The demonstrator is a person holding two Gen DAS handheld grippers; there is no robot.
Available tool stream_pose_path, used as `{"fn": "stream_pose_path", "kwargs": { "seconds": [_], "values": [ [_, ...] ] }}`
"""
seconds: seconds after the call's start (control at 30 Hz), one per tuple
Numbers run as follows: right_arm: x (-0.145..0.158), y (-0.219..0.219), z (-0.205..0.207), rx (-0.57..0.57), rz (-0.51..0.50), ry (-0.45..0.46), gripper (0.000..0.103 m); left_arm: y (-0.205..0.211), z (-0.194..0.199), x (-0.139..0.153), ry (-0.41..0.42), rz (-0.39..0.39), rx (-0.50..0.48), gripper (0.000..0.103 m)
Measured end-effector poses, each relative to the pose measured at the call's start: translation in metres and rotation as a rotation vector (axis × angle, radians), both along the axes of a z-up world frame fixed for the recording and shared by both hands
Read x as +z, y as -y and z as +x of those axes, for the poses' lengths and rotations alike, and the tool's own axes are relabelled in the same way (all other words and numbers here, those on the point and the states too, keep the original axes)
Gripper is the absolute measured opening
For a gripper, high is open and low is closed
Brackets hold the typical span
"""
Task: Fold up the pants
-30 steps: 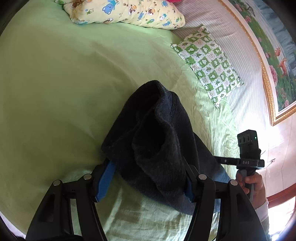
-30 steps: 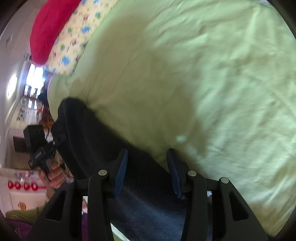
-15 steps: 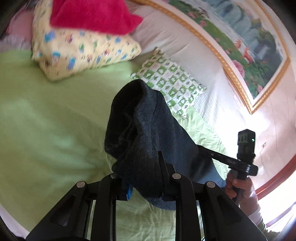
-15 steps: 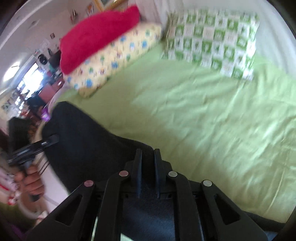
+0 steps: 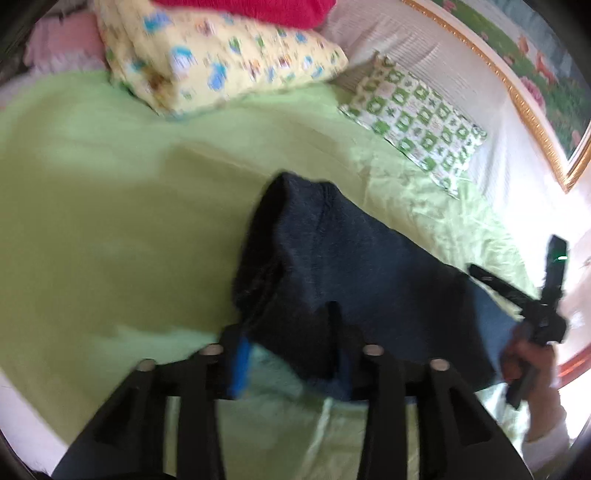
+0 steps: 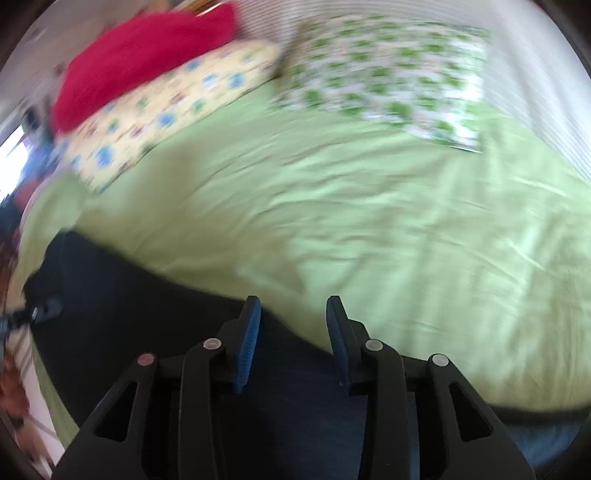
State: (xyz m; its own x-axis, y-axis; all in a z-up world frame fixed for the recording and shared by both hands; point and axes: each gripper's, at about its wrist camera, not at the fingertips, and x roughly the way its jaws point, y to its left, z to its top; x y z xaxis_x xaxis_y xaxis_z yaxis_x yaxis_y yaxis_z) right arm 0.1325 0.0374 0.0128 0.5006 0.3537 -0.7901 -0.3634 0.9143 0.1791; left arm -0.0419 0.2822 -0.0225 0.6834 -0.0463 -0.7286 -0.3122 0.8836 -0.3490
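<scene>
In the left wrist view, the left tongs (image 5: 288, 350) had reopened, jaws apart around the dark navy knit pants (image 5: 343, 273), which lay bunched on the light green bed sheet (image 5: 110, 229). In the right wrist view, the right tongs (image 6: 291, 332) had likewise released, gaping above the near cloth; that fold looked placed.

Both claws (image 5: 288, 354) (image 6: 291, 339) parted.

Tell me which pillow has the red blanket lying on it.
The yellow cartoon-print pillow, at the head of the bed: the red blanket lies on top of it. The green checked pillow beside it carries nothing.
</scene>
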Motion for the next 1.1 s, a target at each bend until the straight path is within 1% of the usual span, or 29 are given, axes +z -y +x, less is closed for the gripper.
{"fn": "stream_pose_path", "kwargs": {
  "seconds": [0.03, 0.07, 0.13, 0.27, 0.4, 0.53, 0.63, 0.7, 0.8, 0.93, 1.1],
  "values": [
    [0.006, 0.014, -0.001, -0.038, 0.037, -0.003, 0.038, -0.002, -0.005, 0.004, 0.003, 0.023, 0.025, 0.062],
    [0.011, 0.026, -0.003, -0.053, 0.083, -0.012, 0.038, -0.004, -0.011, 0.009, 0.015, 0.033, 0.041, 0.062],
    [0.024, 0.054, -0.014, -0.095, 0.17, -0.014, 0.039, -0.007, -0.016, 0.016, 0.037, 0.013, 0.04, 0.062],
    [0.038, 0.086, -0.04, -0.13, 0.23, 0.001, 0.039, 0.004, -0.019, 0.034, 0.067, 0.029, 0.002, 0.062],
    [0.039, 0.1, -0.054, -0.164, 0.249, -0.023, 0.039, 0.026, -0.008, 0.05, 0.095, 0.053, -0.047, 0.062],
    [0.038, 0.12, -0.071, -0.205, 0.277, -0.03, 0.039, 0.048, 0.002, 0.06, 0.111, 0.035, -0.106, 0.062],
    [0.037, 0.137, -0.081, -0.231, 0.306, -0.018, 0.039, 0.067, 0.012, 0.067, 0.122, 0.024, -0.162, 0.062],
    [0.037, 0.151, -0.089, -0.269, 0.324, -0.017, 0.04, 0.083, 0.019, 0.071, 0.122, 0.017, -0.215, 0.062],
    [0.035, 0.175, -0.103, -0.342, 0.352, -0.015, 0.042, 0.108, 0.029, 0.074, 0.122, 0.028, -0.277, 0.062],
    [0.033, 0.207, -0.123, -0.443, 0.379, -0.017, 0.043, 0.148, 0.045, 0.074, 0.111, 0.024, -0.374, 0.062],
    [0.033, 0.239, -0.142, -0.527, 0.384, -0.012, 0.043, 0.195, 0.063, 0.071, 0.097, 0.021, -0.491, 0.062]
  ]
}}
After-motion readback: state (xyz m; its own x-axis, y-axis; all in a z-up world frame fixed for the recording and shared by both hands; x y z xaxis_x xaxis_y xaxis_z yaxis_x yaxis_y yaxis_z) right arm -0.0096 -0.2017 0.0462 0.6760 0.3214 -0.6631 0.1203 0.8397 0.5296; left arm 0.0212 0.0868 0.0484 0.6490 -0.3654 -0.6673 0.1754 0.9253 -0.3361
